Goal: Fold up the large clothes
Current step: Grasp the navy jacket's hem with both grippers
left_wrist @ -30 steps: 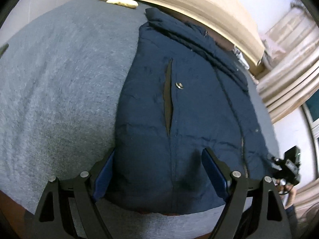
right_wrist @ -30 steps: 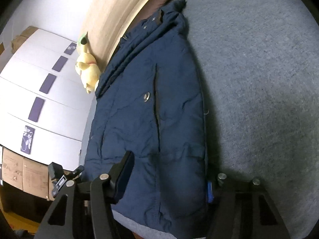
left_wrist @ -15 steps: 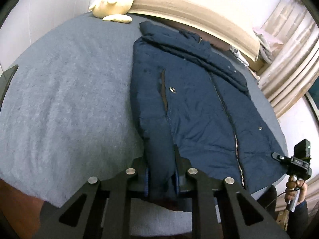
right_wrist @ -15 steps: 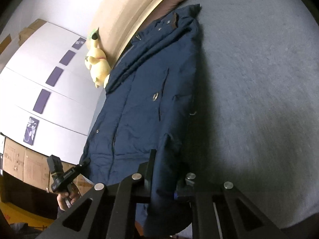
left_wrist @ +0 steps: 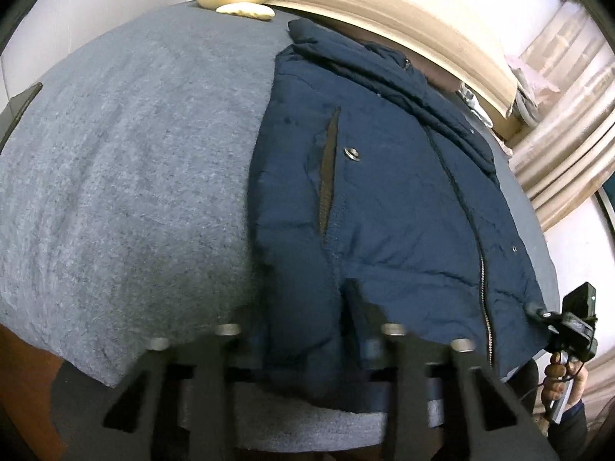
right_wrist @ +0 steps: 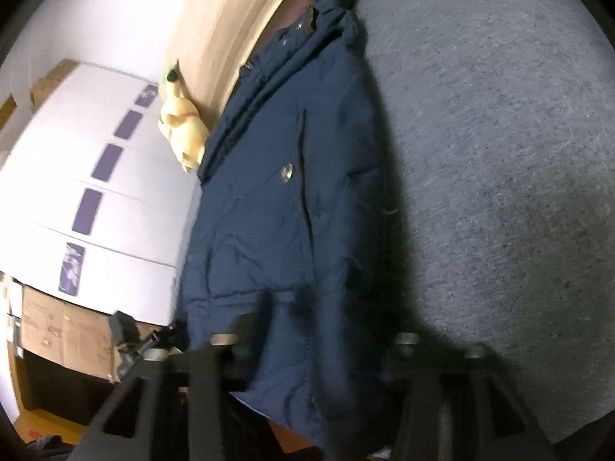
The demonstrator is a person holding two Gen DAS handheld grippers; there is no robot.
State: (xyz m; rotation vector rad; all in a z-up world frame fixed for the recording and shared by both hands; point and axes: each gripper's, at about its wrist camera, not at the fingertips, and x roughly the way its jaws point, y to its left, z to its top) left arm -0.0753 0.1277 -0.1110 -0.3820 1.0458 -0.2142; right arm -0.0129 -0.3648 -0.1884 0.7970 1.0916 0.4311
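Navy quilted jacket (left_wrist: 384, 199) flat on nubby grey blanket (left_wrist: 123, 176), collar toward tan headboard (left_wrist: 403, 19) — hem at near edge. Left gripper (left_wrist: 307, 340) pinching bunched hem, jaws just eased slightly. Right gripper (right_wrist: 319, 345) likewise clamped on hem fold, just loosened a little. Yellow plush toy (right_wrist: 184, 130) beside collar.

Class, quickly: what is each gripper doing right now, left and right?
Left gripper: closed on the hem of the navy jacket; jaws just eased slightly wider.
Right gripper: closed on the jacket hem too; jaws likewise just eased.
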